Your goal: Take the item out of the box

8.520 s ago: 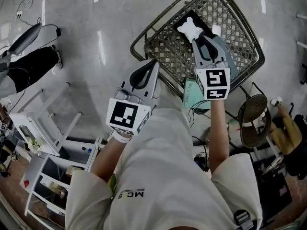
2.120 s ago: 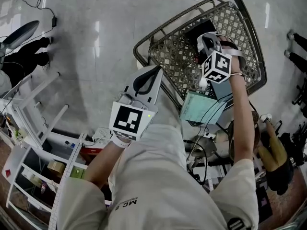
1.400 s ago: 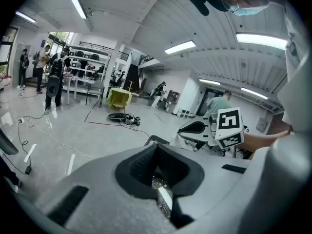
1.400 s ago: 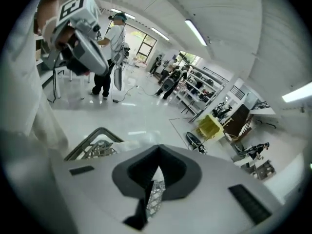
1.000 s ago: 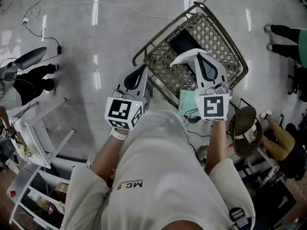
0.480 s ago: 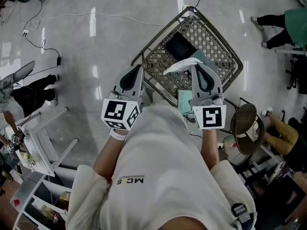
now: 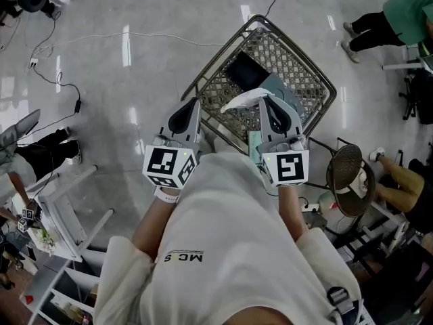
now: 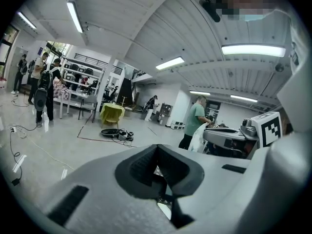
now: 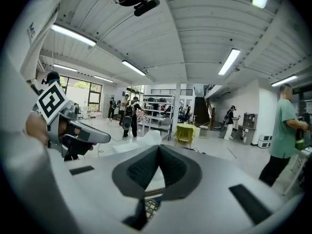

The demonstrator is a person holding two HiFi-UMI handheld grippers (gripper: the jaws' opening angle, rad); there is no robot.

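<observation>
Two tools, one in each hand, and each carries a marker cube (image 7: 289,168).

Left tool (image 7: 192,103): jaws together with nothing in them. The left gripper view shows the pads meeting at the tip, with a sliver of weave visible through the gap lower down.

Right tool (image 7: 262,99): jaws closed on the one white item (image 7: 241,99), a limp pale sheet or bag sticking out sideways from the tip. The item hangs over the near part of the one basket (image 7: 301,59), which is woven on a metal frame and stands on the floor (image 7: 135,80). Can't tell from above whether the item is fully clear of the rim.

In the basket:
- One black flat thing (image 7: 245,70).
- One grey-green thing (image 7: 282,87), partly hidden behind the right tool.

One teal booklet (image 7: 253,144) lies just by the near rim, mostly covered by the tool and the sleeve.

Only the head view shows the basket contents and both cubes' top faces. At least three bystanders appear there, all cut off by the frame edges.

The left gripper view adds the white item hanging side-on at the right tool, with a person in a green top (image 8: 195,123) behind it.

The right gripper view has the left tool at its left edge and the white item poking up just beyond its own jaws. Far back are a yellow-draped chair (image 9: 186,132) and shelves (image 9: 158,106). The people near them are too small to count.
</observation>
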